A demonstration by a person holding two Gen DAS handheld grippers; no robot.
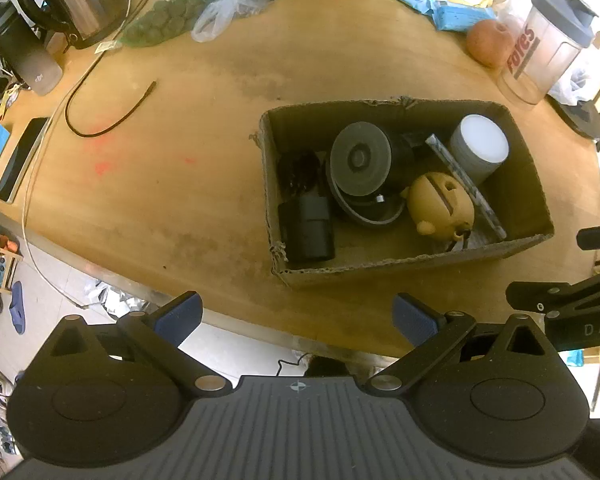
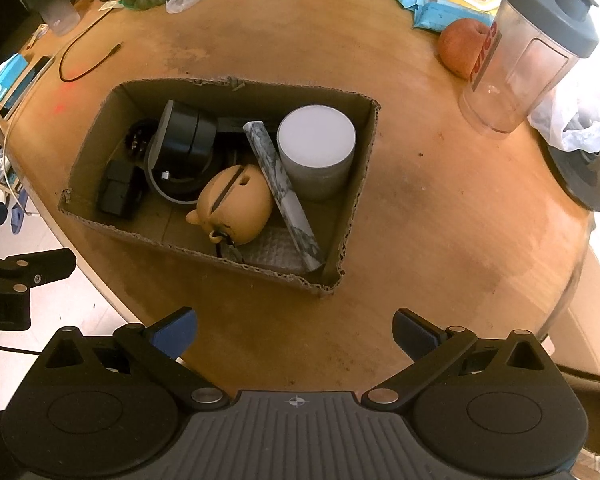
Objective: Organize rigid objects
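1. We hold the left gripper (image 1: 296, 318) spread wide and empty above the table's (image 1: 188, 184) near edge.
2. Our right gripper (image 2: 294, 334) likewise gapes, gripping nothing.
3. The cardboard box (image 2: 352, 204) on the table contains a tan pig figure (image 2: 236, 200), a white-topped cylinder (image 2: 316, 140), a marbled bar (image 2: 284, 192) and black parts (image 2: 184, 136).

Warm indoor light, yellowish cast. Heavy fisheye bend at edges. Top right corners blown out w/ glare; box (image 1: 400, 268) interior dim, soft shadows.
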